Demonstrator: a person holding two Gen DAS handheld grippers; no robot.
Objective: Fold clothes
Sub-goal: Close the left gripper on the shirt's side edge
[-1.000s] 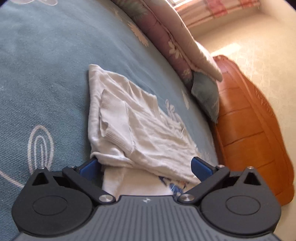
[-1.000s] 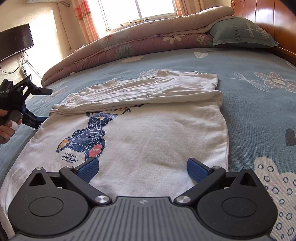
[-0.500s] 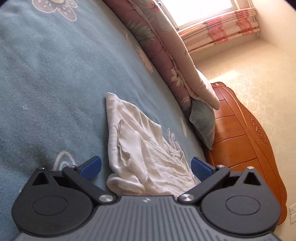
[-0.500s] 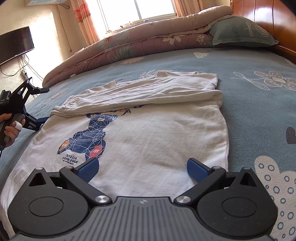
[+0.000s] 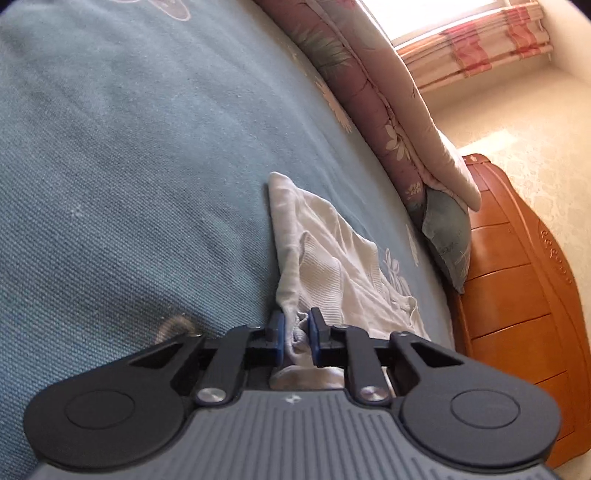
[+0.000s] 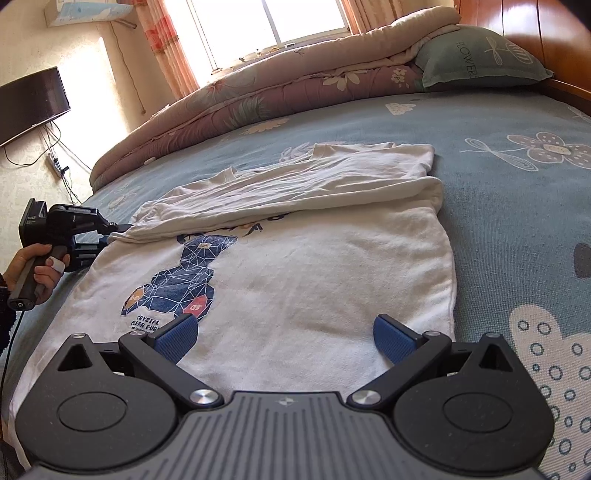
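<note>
Your left gripper (image 5: 295, 330) now pinches the white T-shirt (image 6: 295, 266); before it was wide open

The shirt print reads "CRYSTAL CLEAR PUR…", the pillow (image 6: 476, 59) says "FLOWERS". The shirt lies half folded on the blue bedsheet (image 6: 517, 192), by a rolled quilt (image 6: 280, 92) and window (image 6: 269, 26). Your right gripper (image 6: 286, 338) hangs spread apart over the hem

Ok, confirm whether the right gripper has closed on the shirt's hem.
No, the right gripper is open, its blue pads spread apart above the white T-shirt.
</note>
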